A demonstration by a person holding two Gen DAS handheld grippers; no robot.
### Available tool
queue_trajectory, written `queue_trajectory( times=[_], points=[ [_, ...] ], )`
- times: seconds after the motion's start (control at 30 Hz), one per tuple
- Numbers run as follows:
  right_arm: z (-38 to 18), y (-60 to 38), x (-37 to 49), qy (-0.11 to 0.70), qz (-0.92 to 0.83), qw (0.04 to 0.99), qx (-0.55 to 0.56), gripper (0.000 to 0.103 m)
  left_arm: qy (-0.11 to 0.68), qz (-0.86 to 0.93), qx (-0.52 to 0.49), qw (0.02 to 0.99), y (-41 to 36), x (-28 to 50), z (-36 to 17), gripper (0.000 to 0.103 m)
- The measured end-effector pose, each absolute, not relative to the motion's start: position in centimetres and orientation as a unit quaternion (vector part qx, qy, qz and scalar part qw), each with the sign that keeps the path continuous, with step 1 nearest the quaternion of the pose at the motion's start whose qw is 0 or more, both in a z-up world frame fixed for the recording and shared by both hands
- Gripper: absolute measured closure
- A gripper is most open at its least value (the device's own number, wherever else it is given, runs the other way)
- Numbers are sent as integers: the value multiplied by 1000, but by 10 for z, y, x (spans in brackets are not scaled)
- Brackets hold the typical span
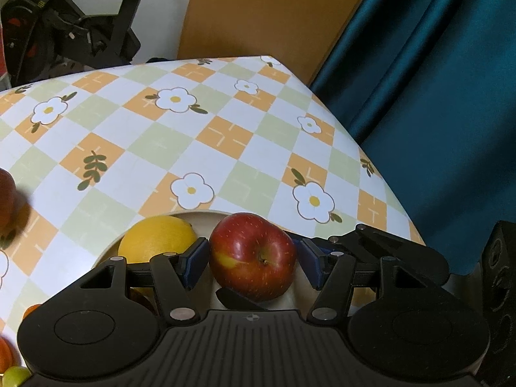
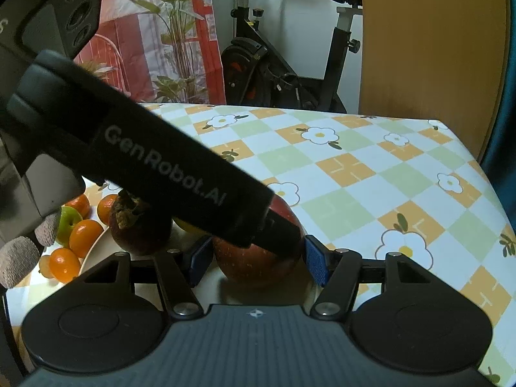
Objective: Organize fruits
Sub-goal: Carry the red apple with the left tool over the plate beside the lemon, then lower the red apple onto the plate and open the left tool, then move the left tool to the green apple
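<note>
Left gripper – pads spread either side of red apple, gripping nothing; right gripper likewise parted. Apple and lemon sit in plate – placed; oranges on tablecloth seemingly remain

Red apple, yellow-flecked, between blue finger pads. Yellow lemon left of them. Tablecloth beyond: orange, green, white checks, white flowers. Orange kumquats far left.
</note>
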State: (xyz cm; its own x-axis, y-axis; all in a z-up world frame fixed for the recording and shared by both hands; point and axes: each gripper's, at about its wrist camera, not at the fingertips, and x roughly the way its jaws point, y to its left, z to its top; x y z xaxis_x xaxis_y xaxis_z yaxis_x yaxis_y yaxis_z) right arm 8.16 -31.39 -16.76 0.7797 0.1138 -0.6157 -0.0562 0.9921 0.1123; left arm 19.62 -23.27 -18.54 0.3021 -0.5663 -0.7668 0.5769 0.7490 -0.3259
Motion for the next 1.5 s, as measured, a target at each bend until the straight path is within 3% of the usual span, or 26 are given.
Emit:
queue_trajectory(
  times=[0.87,1.07,1.5],
  points=[
    [-166,-306,102,339,28,939,56,38,442,-350,-24,826,-211,193,-167,40],
    [-162,-304,102,338,24,939,50,33,431,-350,-27,831,-203,190,-160,40],
    [-140,-296,88,315,11,948,45,31,404,-324,-49,854,-134,203,-125,39]
  ],
)
